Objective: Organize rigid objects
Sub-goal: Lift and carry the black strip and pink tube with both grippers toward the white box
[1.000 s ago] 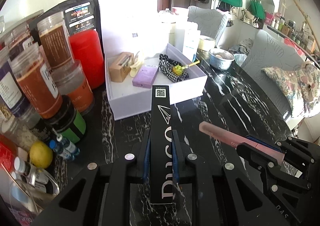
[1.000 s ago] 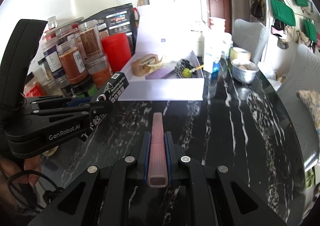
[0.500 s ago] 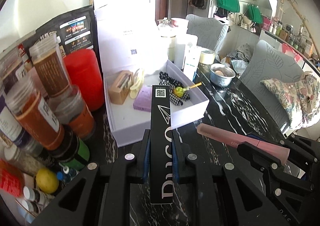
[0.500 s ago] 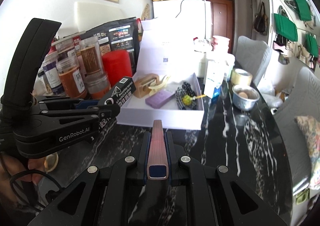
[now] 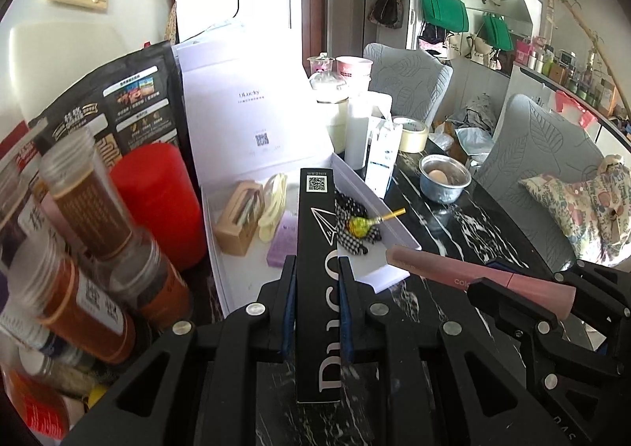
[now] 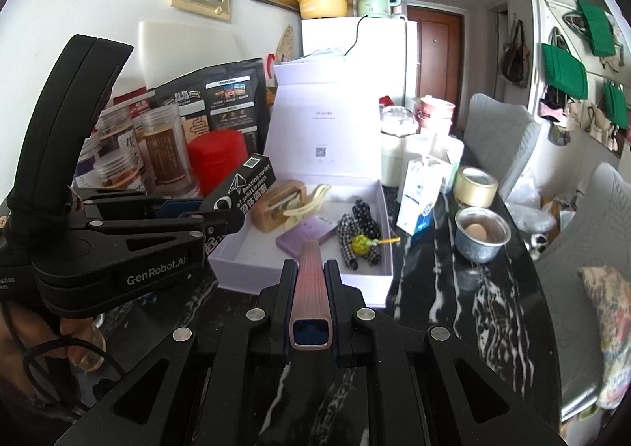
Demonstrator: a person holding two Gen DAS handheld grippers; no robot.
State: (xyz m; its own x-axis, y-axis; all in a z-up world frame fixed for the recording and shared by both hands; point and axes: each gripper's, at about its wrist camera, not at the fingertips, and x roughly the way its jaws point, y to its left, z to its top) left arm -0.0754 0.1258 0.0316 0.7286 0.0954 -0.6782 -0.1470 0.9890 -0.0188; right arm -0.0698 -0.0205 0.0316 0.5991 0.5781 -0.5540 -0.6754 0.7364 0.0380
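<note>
My left gripper is shut on a long black box with a QR code and a paper-plane mark; its far end hangs over the open white box. My right gripper is shut on a slim pink tube, whose tip reaches over the white box's near wall. In the left wrist view the pink tube and right gripper show at the right. In the right wrist view the left gripper and black box show at the left. Inside the white box lie a wooden block, a purple box, a checked cloth and a lollipop.
Jars and a red canister crowd the left of the black marble table. A metal bowl holding an egg, a tape roll and a carton stand right of the white box. Grey chairs line the far side.
Both grippers have risen and moved toward the white box with their loads. The black box's end and the pink tube's tip now hang over the box instead of short of it.
</note>
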